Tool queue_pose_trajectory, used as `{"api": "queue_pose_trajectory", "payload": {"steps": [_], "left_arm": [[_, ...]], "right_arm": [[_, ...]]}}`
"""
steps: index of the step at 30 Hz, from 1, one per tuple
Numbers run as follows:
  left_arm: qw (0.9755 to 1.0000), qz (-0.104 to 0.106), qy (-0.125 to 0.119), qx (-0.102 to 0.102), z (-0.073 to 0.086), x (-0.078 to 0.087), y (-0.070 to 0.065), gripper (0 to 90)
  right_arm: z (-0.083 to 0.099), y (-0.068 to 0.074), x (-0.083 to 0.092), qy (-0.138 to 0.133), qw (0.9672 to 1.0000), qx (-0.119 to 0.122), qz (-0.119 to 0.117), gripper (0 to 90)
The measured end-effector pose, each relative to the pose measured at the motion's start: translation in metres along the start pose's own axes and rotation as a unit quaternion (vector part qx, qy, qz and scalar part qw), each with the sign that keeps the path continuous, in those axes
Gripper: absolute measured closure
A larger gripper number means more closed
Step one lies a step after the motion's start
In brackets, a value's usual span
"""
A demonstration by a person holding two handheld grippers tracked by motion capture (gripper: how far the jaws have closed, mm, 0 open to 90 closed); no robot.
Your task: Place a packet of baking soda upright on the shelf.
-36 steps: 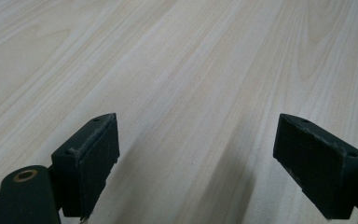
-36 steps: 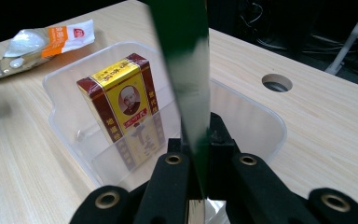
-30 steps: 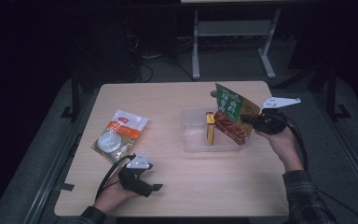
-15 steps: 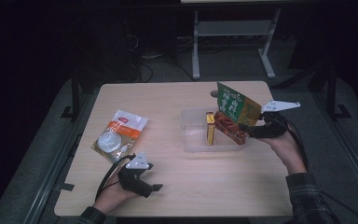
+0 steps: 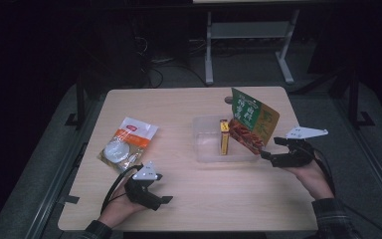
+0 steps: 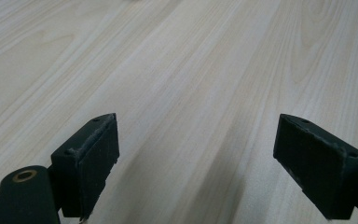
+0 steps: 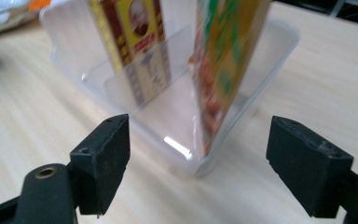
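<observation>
**Green snack bag left leaning in the bin**

The right gripper (image 5: 267,157) has just been opening its jaws; they stand wide with nothing between them, just beside the clear plastic bin (image 5: 205,149). The green snack bag (image 5: 251,121) stands tilted against the bin's near wall, beside an upright yellow box (image 5: 224,137). Unsupported, the bag could tip out or topple the box. The left gripper (image 5: 160,200) rests wide open on the table (image 5: 189,104), the white pouch (image 5: 127,142) nearby.

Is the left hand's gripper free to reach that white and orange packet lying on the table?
Probably yes: the left gripper rests open close by the white and orange packet, with bare wooden table between them.
</observation>
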State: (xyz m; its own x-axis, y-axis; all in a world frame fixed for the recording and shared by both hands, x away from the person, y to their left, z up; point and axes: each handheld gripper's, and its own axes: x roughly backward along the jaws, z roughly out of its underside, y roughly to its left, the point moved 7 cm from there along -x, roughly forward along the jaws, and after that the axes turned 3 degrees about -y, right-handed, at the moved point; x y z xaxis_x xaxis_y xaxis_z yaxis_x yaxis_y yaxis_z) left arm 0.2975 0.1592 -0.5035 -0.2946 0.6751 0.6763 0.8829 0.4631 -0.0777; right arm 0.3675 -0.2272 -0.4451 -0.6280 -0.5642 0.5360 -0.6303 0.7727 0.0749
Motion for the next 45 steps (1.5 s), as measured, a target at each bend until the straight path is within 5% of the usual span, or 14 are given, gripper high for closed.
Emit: {"api": "queue_pose_trajectory", "payload": {"steps": [8, 17, 26, 31, 36, 41, 45], "left_arm": [[0.9999, -0.013, -0.004, 0.009, 0.0, 0.004, 0.006, 13.8], [0.9989, -0.036, -0.011, 0.027, -0.003, 0.022, 0.023, 14.0], [0.9938, -0.089, -0.021, 0.063, -0.007, 0.048, 0.054, 14.0], [0.9881, -0.129, -0.026, 0.079, -0.005, 0.062, 0.083, 14.0], [0.9783, -0.175, -0.038, 0.104, 0.0, 0.075, 0.115, 14.0], [0.9702, -0.201, -0.043, 0.129, 0.006, 0.085, 0.142, 14.0], [0.9664, -0.207, -0.046, 0.145, 0.009, 0.088, 0.162, 14.0]], "right_arm": [[0.035, 0.024, -0.002, 0.044, 0.9989, 0.004, -0.013, 18.9], [0.061, 0.062, -0.005, 0.071, 0.9955, 0.021, -0.059, 16.9], [0.066, 0.088, -0.013, 0.075, 0.9918, 0.041, -0.095, 15.1], [0.067, 0.09, -0.015, 0.075, 0.9913, 0.045, -0.098, 14.6], [0.067, 0.091, -0.017, 0.078, 0.991, 0.047, -0.099, 14.3], [0.068, 0.092, -0.018, 0.079, 0.9903, 0.049, -0.103, 14.3], [0.069, 0.092, -0.019, 0.082, 0.9901, 0.05, -0.102, 14.3]]}}
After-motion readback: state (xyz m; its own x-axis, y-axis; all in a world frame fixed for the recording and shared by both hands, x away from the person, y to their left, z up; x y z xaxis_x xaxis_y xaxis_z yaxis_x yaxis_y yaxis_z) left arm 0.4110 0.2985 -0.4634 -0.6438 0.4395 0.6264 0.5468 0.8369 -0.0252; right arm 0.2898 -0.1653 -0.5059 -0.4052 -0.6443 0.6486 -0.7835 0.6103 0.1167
